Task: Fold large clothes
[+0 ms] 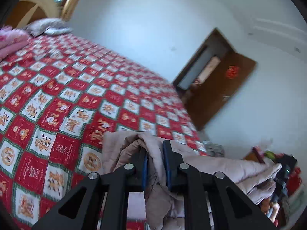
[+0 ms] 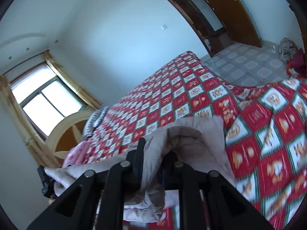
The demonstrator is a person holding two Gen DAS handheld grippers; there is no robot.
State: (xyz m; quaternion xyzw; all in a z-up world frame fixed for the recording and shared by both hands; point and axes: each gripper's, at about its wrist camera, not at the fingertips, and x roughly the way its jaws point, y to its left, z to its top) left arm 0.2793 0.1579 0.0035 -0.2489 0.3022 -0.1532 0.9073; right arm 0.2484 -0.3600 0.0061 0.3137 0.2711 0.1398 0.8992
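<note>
The big coat is soft and puffy, with a pale pinkish-beige color. It looks thick, like a winter coat, and it has many folds and wrinkles. One part of it bunches up between the fingers of the left gripper. Another part bunches up in the right gripper. Both grippers are squeezed tight on the coat cloth. The coat hangs from the two grippers, just above the near edge of the bed. In the left view it stretches away to the right.

There is one coat. There are two grippers, and each has two black fingers. There is one bed, with one red, white and green cover with little bear pictures in squares. One gray pillow lies at the far end of the bed. One pink blanket lies beside it. There is one window and one brown door.
</note>
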